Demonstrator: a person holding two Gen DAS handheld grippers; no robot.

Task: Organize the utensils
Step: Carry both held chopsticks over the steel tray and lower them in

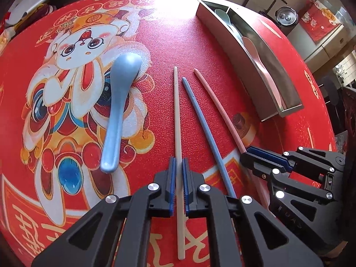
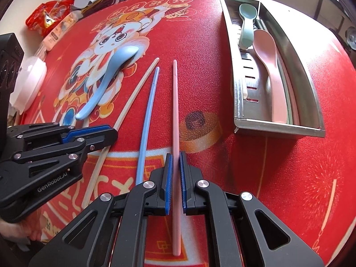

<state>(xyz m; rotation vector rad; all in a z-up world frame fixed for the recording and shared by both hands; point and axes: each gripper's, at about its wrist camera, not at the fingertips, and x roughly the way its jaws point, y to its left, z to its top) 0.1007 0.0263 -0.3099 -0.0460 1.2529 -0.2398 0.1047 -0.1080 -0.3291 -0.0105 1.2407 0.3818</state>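
Lying side by side on red printed tablecloth (image 1: 182, 44): beige chopstick (image 1: 177, 111) pinched in closed left gripper (image 1: 178, 162), blue chopstick (image 1: 200, 120) free between, pink chopstick (image 2: 175, 102) pinched in closed right gripper (image 2: 175, 155). Blue spoon (image 1: 118, 106) left; steel tray (image 2: 244, 102) right, holding green spoon (image 2: 245, 24) and pink spoon (image 2: 270, 66).

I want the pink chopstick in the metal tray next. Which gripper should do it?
The right gripper: it is shut on the pink chopstick and nearer the metal tray; the left gripper holds the beige chopstick.
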